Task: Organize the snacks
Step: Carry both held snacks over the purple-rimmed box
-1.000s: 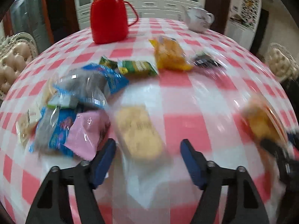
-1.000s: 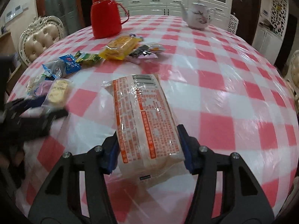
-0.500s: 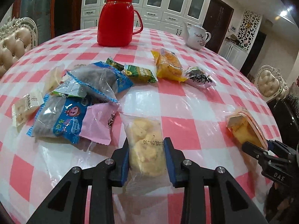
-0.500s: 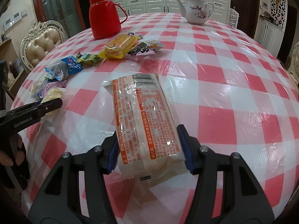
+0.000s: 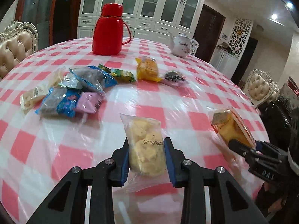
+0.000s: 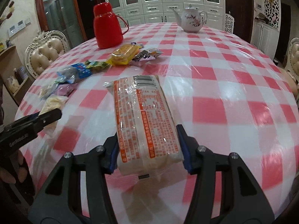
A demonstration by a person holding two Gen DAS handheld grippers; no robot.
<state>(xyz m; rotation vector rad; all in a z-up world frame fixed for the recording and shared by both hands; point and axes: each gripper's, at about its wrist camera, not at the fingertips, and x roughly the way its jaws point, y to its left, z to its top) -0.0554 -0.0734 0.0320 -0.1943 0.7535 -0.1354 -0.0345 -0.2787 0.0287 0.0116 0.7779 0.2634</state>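
My left gripper is shut on a clear bag of yellow cookies, held just above the pink checked tablecloth. My right gripper grips a long white pack with orange print, and its jaws are closing tighter on it. In the left wrist view that pack sticks out of the right gripper at the table's right edge. The right wrist view shows the left gripper with the cookie bag at the left edge. A pile of blue, pink and white snack packs lies to the left.
A green pack, a yellow pack and a dark pack lie mid-table. A red thermos jug and a white teapot stand at the back. Padded chairs ring the round table.
My left gripper closed on the cookie bag beside the pile and carried it up and to the right, away from the pile. The right gripper shifted slightly with its pack.
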